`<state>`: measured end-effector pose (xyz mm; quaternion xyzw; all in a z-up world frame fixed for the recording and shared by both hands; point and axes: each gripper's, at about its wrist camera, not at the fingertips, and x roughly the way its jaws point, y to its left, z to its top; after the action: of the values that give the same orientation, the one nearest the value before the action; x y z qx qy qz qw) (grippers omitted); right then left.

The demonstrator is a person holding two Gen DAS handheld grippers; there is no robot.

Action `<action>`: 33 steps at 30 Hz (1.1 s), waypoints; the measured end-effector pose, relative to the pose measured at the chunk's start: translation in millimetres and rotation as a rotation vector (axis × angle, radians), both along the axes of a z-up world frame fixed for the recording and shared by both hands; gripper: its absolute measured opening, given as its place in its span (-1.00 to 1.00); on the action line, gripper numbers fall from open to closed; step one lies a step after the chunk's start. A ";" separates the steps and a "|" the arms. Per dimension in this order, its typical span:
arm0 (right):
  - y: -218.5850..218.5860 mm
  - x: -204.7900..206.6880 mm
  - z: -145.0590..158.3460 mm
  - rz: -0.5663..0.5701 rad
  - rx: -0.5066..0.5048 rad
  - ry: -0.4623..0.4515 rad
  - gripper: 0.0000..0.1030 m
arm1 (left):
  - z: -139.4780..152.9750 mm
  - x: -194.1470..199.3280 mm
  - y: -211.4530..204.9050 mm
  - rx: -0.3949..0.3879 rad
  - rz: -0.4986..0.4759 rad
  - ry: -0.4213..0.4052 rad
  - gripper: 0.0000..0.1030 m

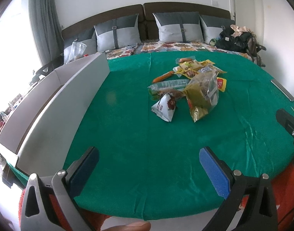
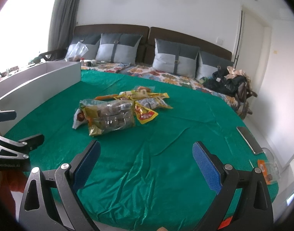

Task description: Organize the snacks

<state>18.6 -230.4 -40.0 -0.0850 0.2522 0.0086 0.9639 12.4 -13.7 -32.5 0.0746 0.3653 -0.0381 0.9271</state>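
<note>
Snack pile [image 1: 187, 84] sits mid green cloth [image 1: 139, 134], well ahead of both grippers. Print on the packets too small to read; one yellow-red sachet [image 2: 147, 115] has red lettering, illegible. White triangular pouch [image 1: 165, 106] shows a brown cartoon face, beside a clear bag of wrapped pieces [image 2: 110, 115]; sausage [image 1: 163, 77] at the far side. Left gripper body reads "TienRobot AI", faint, seen in right view. Left gripper [image 1: 148, 165] hovers low over cloth, jaws wide apart, holding nothing. Right gripper [image 2: 146, 162] same: level, spread wide, nothing held. Grey box [image 1: 56, 104] stands at left edge. Phone [image 2: 249, 139] lies right.
</note>
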 end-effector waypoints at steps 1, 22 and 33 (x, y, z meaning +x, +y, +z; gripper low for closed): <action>-1.0 0.7 -1.2 -0.004 0.006 0.003 0.90 | -0.8 0.2 -1.2 0.002 -0.002 0.002 1.00; -46.6 10.6 -10.9 -0.074 0.157 0.054 0.90 | -26.7 64.2 3.2 -0.029 0.014 0.178 1.00; -56.3 11.4 -10.5 -0.066 0.195 0.067 0.90 | -58.9 166.9 -29.5 0.050 -0.070 0.276 1.00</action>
<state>30.0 -286.7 -50.4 0.0180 0.2851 0.0040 0.9583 179.3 -43.2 -91.5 0.1045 0.4872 -0.0712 0.8641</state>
